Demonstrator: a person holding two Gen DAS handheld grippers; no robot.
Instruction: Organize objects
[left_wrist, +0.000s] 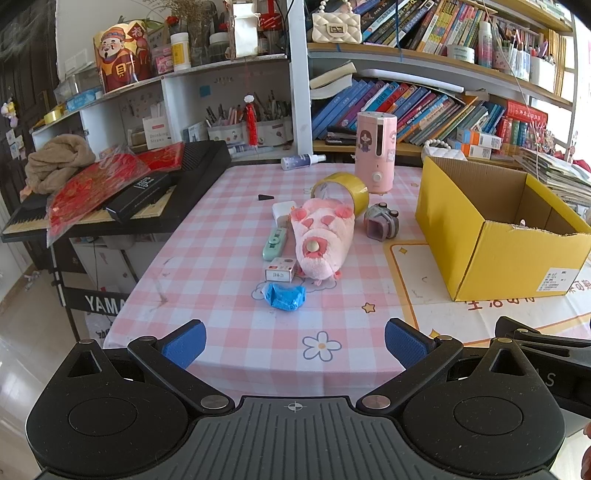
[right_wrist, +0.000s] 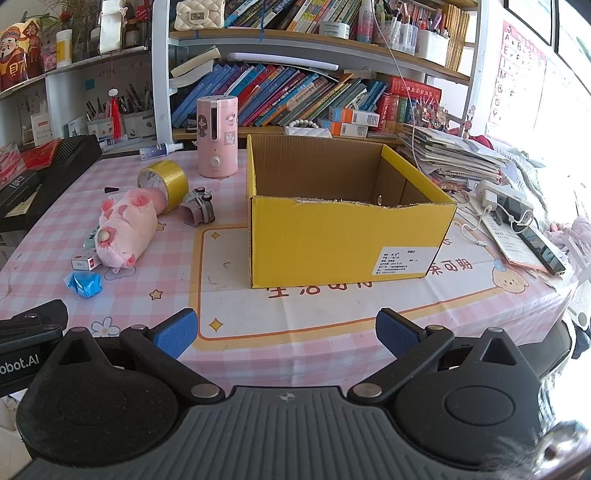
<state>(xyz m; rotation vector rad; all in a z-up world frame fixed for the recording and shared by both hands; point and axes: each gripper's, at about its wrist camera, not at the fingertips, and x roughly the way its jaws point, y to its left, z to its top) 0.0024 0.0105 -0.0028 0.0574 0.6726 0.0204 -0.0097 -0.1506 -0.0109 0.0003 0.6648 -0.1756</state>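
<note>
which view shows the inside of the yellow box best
The right wrist view: the yellow box faces it head-on, with its inner walls showing. In the left wrist view the box sits at the right edge, cut off.

- The left tongs (left_wrist: 294, 341) are hovering low at the near edge, blue pads (left_wrist: 183, 345) spread wide, gripping nothing.
- The right tongs (right_wrist: 284, 334) are hanging alongside, equally wide apart, empty.

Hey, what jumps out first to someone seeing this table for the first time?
The big open yellow cardboard box dominates the table's right side. Left of it, a pink plush toy lies among small clutter, with a roll of yellow tape just behind and a pink cylindrical appliance standing farther back.
</note>
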